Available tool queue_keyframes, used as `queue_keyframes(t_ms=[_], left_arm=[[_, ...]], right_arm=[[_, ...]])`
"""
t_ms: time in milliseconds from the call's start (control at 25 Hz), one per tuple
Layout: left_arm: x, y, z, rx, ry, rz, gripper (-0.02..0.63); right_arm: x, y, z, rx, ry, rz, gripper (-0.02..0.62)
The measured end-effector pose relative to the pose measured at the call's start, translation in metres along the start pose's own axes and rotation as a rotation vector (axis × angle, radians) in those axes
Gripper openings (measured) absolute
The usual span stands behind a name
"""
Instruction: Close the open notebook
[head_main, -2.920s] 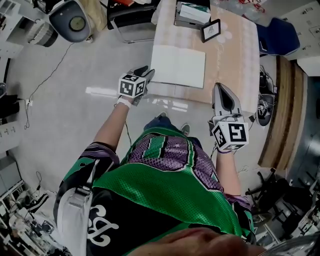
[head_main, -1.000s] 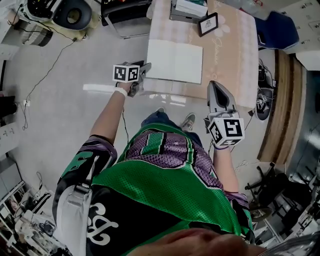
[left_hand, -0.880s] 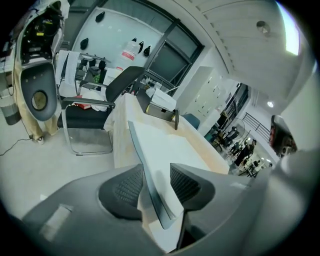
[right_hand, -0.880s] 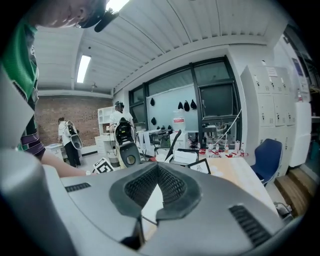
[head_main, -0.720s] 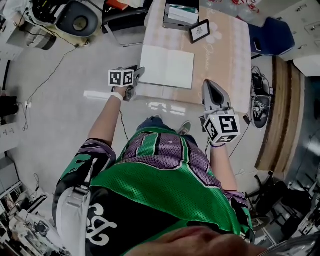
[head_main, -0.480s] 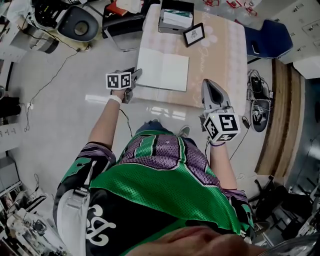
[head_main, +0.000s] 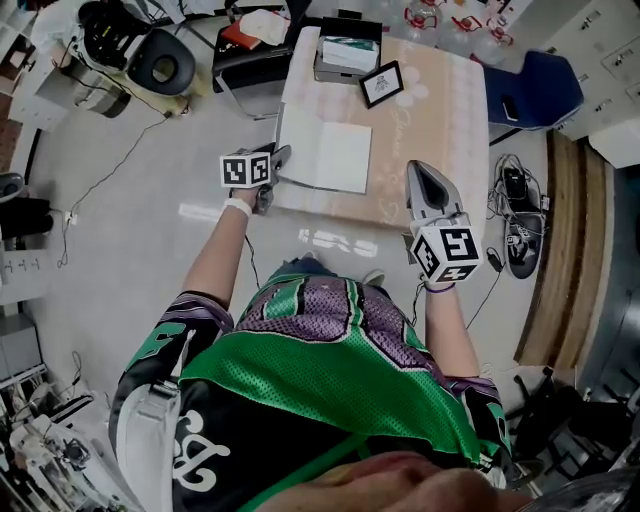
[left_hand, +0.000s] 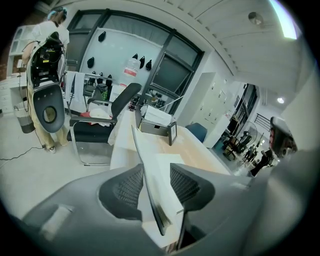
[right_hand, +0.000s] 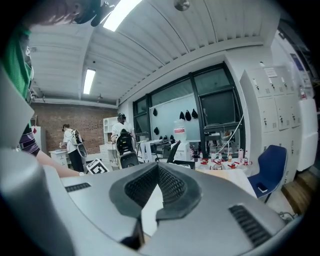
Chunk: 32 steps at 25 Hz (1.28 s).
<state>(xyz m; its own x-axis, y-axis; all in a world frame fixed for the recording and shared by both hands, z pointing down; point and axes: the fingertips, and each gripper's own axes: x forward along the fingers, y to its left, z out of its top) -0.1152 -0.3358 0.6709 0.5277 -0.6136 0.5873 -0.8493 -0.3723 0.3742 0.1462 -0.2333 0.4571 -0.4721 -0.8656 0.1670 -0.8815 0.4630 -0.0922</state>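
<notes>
The open notebook (head_main: 335, 157) lies white-paged on the pale table (head_main: 440, 120), near its front left corner. My left gripper (head_main: 277, 157) is at the notebook's left edge. In the left gripper view the left cover (left_hand: 148, 170) stands lifted edge-on between the jaws of that gripper (left_hand: 156, 170), which are open. The cover leans against the left pad (left_hand: 127, 187), with a gap to the right pad. My right gripper (head_main: 419, 170) hovers over the table's front edge, right of the notebook. It is shut and holds nothing, as the right gripper (right_hand: 157, 168) shows in its own view.
A framed picture (head_main: 380, 84) and an open box (head_main: 347, 50) stand at the table's far end. A black office chair (head_main: 250, 62) is off the far left corner, a blue chair (head_main: 530, 90) to the right. Cables cross the floor (head_main: 120, 150).
My left gripper has moved in to the notebook's left edge, and the left cover now stands raised between its jaws. The right gripper has stayed shut near the table's front edge.
</notes>
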Motion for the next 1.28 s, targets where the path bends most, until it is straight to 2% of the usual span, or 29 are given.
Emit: queue_keyframes(t_ms=[560,840,1080,1280], left_arm=[[0.003,-0.030,0.012,0.026,-0.035,0.009,0.166],[0.007,-0.048,0.017,0.028,-0.048,-0.017,0.166],[0.014,-0.081,0.019,0.060,-0.049,-0.070,0.166],[0.027,-0.112,0.004,0.086,-0.007,-0.128,0.166]], right_arm=[[-0.027,-0.015,0.008,0.040,-0.038,-0.018,-0.002],[-0.034,-0.016,0.004,0.048,-0.039,-0.026,-0.002],[-0.045,-0.024,0.006,0.053,-0.049,-0.052,-0.002],[-0.053,-0.031,0.006,0.053,-0.053,-0.070,-0.002]])
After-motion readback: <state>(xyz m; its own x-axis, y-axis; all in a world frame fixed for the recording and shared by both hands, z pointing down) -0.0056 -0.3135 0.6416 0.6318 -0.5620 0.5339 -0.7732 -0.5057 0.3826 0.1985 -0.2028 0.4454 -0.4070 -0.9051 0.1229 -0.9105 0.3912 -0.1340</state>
